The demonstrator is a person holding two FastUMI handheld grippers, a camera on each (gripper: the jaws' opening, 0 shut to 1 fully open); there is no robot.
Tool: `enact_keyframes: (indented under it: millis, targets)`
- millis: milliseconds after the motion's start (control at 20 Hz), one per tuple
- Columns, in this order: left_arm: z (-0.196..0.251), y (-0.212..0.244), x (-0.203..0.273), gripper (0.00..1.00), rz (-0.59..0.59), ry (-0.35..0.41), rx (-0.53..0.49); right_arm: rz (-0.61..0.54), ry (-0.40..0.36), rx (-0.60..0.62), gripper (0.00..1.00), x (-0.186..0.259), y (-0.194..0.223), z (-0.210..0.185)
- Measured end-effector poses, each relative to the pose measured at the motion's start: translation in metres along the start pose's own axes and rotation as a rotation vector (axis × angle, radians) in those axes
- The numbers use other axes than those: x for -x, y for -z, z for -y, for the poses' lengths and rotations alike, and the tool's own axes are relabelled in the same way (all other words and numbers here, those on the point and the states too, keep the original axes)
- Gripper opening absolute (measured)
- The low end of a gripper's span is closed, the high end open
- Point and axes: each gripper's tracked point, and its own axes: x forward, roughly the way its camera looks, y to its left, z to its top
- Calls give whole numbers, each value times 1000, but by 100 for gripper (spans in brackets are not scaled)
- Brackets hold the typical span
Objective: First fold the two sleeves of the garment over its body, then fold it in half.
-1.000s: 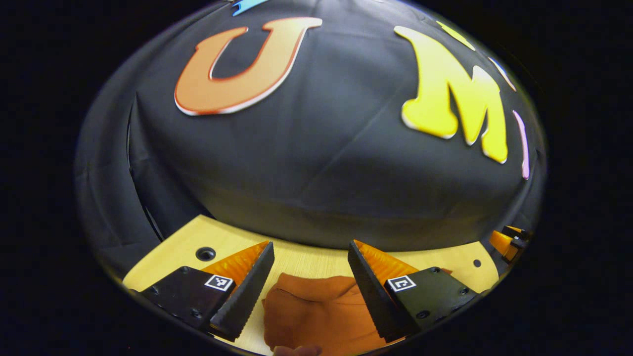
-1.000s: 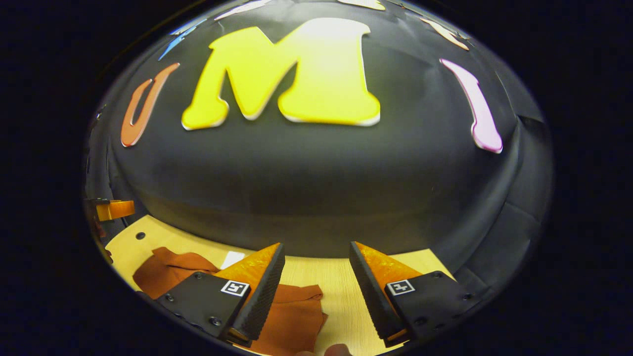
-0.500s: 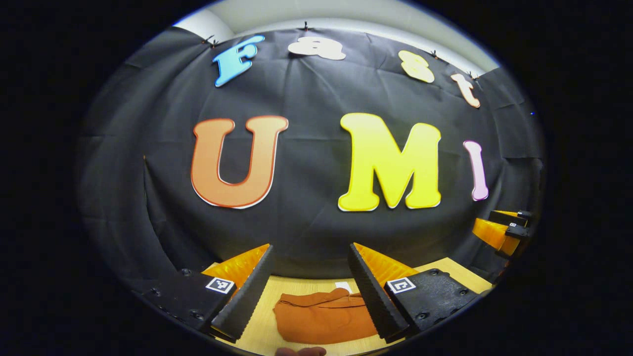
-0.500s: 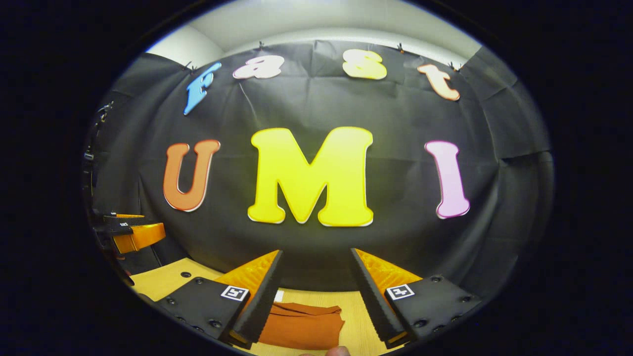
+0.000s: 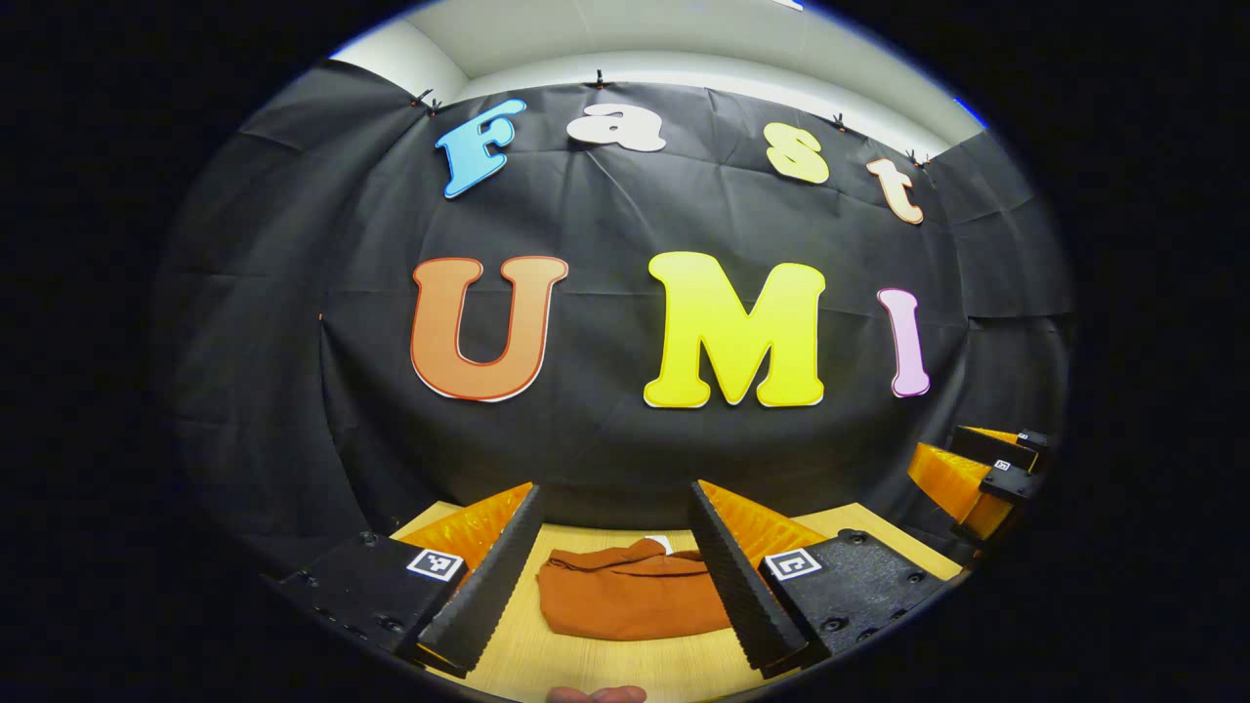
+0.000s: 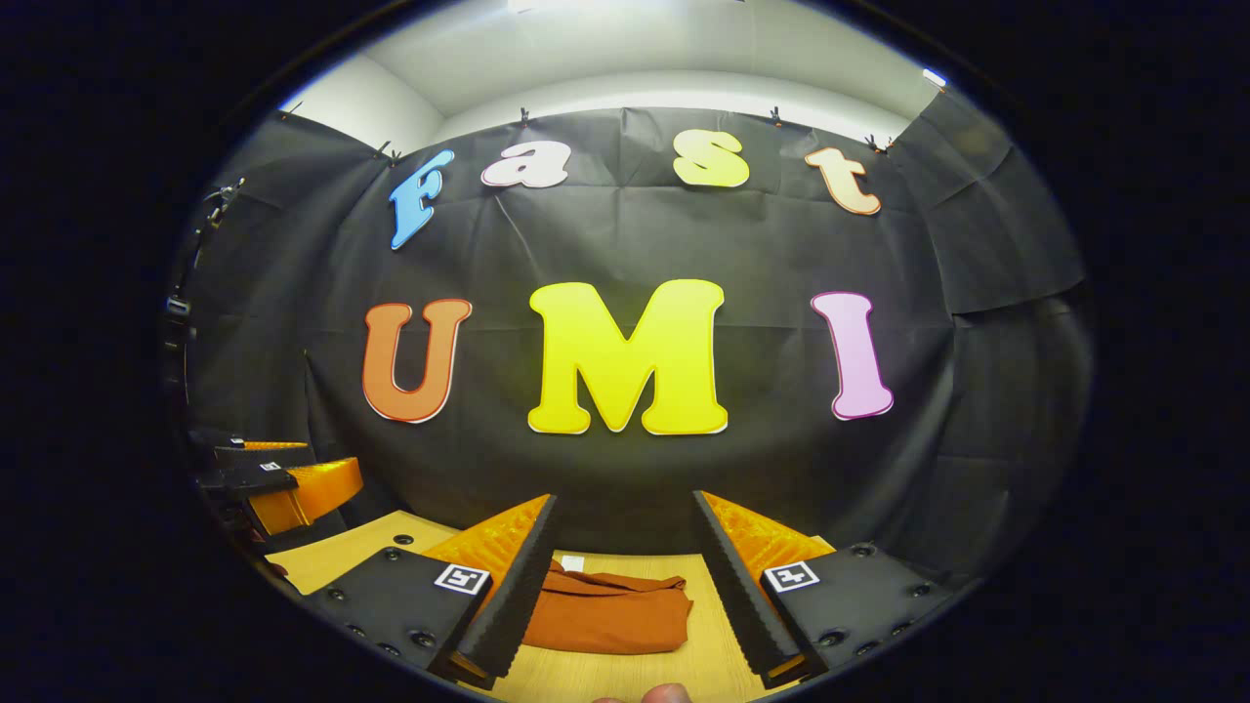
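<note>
A rust-orange garment (image 5: 630, 600) lies folded into a compact rectangle on the light wooden table (image 5: 586, 669), with a small white tag at its far edge. My left gripper (image 5: 615, 566) hangs open above and in front of it, with nothing between its fingers. In the right gripper view the same garment (image 6: 610, 615) lies flat on the table, partly behind that gripper's left finger. My right gripper (image 6: 625, 571) is open and holds nothing. The right gripper (image 5: 981, 469) also shows at the right edge of the left gripper view, and the left gripper (image 6: 283, 483) at the left edge of the right gripper view.
The black cloth wall rises right behind the table's far edge. A small round hole (image 6: 402, 538) sits in the tabletop at the left. A fingertip (image 5: 596, 694) of the holding hand shows at the bottom edge.
Both grippers have pulled back and tilted up from the garment, which now looks smaller and farther off. More of the wall and ceiling shows. Both stayed open.
</note>
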Motion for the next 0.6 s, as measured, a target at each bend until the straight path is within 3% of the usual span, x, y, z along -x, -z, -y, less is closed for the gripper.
enact_keyframes:
  millis: [600]
  targets:
    - [-1,-8,5,96,13,-8,-5,24,-19,-10,87,0,-8,-5]
